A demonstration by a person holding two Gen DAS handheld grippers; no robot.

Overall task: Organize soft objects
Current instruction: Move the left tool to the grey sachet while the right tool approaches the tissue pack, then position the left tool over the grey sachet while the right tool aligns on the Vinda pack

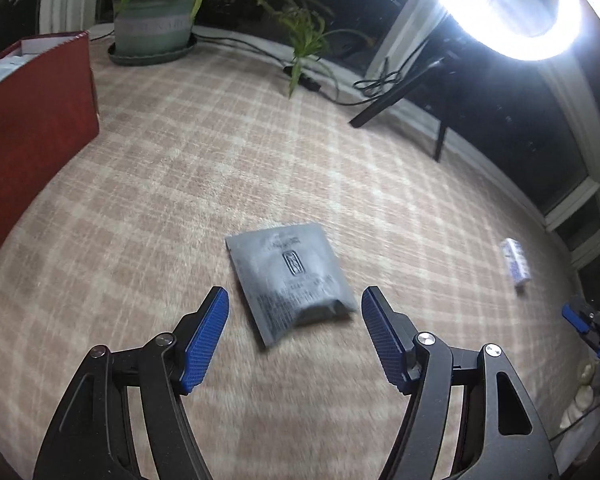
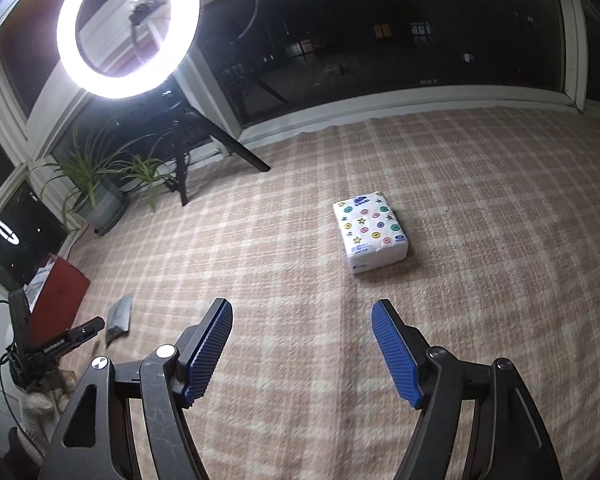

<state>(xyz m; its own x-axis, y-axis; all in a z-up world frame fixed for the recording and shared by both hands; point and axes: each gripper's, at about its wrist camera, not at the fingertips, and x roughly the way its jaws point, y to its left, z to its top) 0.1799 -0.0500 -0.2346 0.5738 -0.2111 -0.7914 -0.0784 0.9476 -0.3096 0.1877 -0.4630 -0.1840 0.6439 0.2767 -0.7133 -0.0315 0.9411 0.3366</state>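
Two soft packs lie well apart on the plaid blanket (image 2: 480, 208) in front of you. Your left tool (image 1: 295, 300) hangs spread wide over the grey pouch (image 1: 290, 280), its blue pads (image 1: 204, 344) on either side of the pouch's near end and touching nothing. The pouch lies flat, a little askew, its near edge puffed up. Your right tool (image 2: 302, 314) is also spread and empty, pointing down at bare blanket; the white tissue pack (image 2: 370, 232) with coloured dots sits flat ahead of it, slightly right, not between the pads. From the left camera that same pack shows small at the far right. A red box (image 1: 36, 128) stands at the left edge of the blanket, a potted plant (image 1: 156, 20) behind it, and a ring light (image 2: 128, 28) shines by the dark window
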